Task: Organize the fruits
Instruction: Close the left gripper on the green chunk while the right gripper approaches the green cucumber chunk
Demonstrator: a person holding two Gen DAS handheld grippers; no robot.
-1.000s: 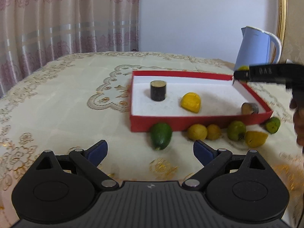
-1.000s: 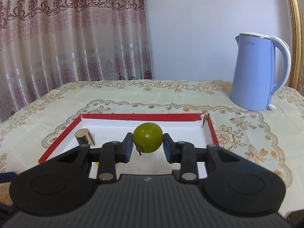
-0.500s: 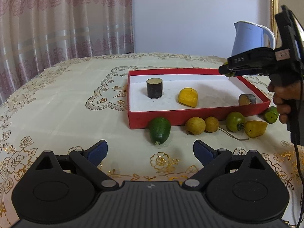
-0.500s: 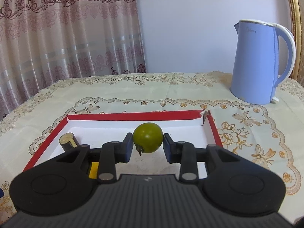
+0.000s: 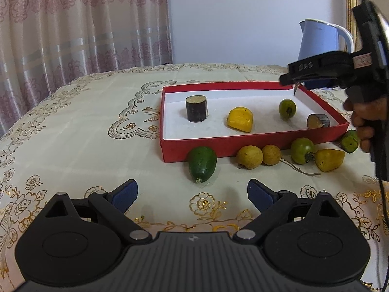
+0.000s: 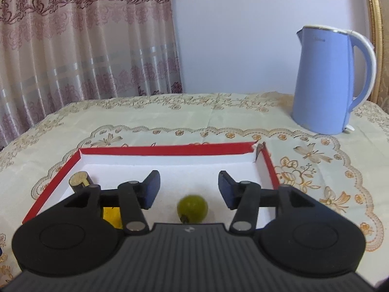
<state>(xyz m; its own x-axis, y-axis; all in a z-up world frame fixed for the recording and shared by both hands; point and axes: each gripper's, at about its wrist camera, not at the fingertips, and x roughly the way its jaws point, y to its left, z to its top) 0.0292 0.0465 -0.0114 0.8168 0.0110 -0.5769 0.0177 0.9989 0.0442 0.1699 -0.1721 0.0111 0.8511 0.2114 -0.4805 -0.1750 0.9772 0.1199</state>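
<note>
Presently: right gripper jaws were opening, nothing pinched; green round fruit lay loose in red box. Left gripper stood spread, empty, short of avocado.

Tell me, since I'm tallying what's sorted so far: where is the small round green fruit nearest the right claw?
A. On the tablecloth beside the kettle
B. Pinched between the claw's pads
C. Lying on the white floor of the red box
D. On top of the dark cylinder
C: the round green fruit lies on the white floor of the red box, while the right claw is opening, its pads clear of it.
</note>
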